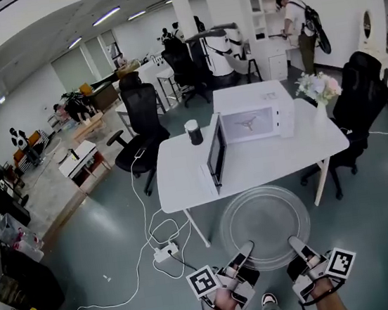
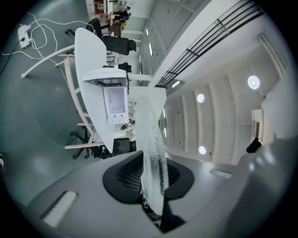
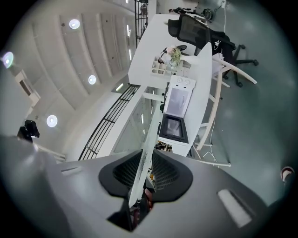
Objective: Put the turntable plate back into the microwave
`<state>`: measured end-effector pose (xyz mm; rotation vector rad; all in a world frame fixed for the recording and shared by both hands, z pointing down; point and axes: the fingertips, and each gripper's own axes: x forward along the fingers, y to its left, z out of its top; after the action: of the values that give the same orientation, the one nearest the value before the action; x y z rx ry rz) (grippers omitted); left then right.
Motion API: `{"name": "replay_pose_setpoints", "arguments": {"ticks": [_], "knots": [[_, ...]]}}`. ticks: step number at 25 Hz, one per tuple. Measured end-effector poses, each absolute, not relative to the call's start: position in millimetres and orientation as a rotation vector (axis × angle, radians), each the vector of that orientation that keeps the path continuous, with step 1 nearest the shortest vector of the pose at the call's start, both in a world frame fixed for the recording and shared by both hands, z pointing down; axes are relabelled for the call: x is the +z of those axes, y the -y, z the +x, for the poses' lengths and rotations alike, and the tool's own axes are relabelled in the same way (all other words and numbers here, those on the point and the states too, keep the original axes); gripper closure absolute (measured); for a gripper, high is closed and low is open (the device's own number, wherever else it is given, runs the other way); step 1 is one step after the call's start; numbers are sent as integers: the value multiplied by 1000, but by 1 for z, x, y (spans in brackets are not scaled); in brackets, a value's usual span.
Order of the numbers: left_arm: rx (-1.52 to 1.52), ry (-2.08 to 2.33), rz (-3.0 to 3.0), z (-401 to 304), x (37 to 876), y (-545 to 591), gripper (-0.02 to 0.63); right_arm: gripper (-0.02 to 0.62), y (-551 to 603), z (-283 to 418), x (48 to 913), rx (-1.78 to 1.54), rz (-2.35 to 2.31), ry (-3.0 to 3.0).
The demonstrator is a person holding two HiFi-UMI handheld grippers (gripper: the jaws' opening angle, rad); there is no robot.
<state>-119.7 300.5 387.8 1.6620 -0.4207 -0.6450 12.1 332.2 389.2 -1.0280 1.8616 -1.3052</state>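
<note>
**A:** Where's the plate [image 1: 265,226]?

**B:** Up in the air and level, well short of the microwave [image 1: 282,116], out past the worktop [image 1: 272,158] edge. The left tool [image 1: 242,254] is clamped on its near rim, and the right tool [image 1: 296,246] is clamped beside it.

**A:** Is the microwave ready?

**B:** The door [image 1: 215,153] is open and the roller [image 1: 249,123] inside is bare.

**A:** What's left?

**B:** The pick-up looks done. I'd judge what remains is the carry to the microwave, sliding the plate in, seating it on the roller and letting go.
</note>
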Motion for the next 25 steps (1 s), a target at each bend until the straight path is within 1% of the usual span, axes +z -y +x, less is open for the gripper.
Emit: {"name": "replay_pose_setpoints", "arguments": {"ticks": [12, 25], "knots": [[-656, 435, 1684, -67, 394, -201, 563, 547, -231, 65, 393, -1375, -844, -1732], [-575, 454, 1731, -34, 407, -154, 558, 551, -186, 97, 402, -1393, -840, -1685]]}}
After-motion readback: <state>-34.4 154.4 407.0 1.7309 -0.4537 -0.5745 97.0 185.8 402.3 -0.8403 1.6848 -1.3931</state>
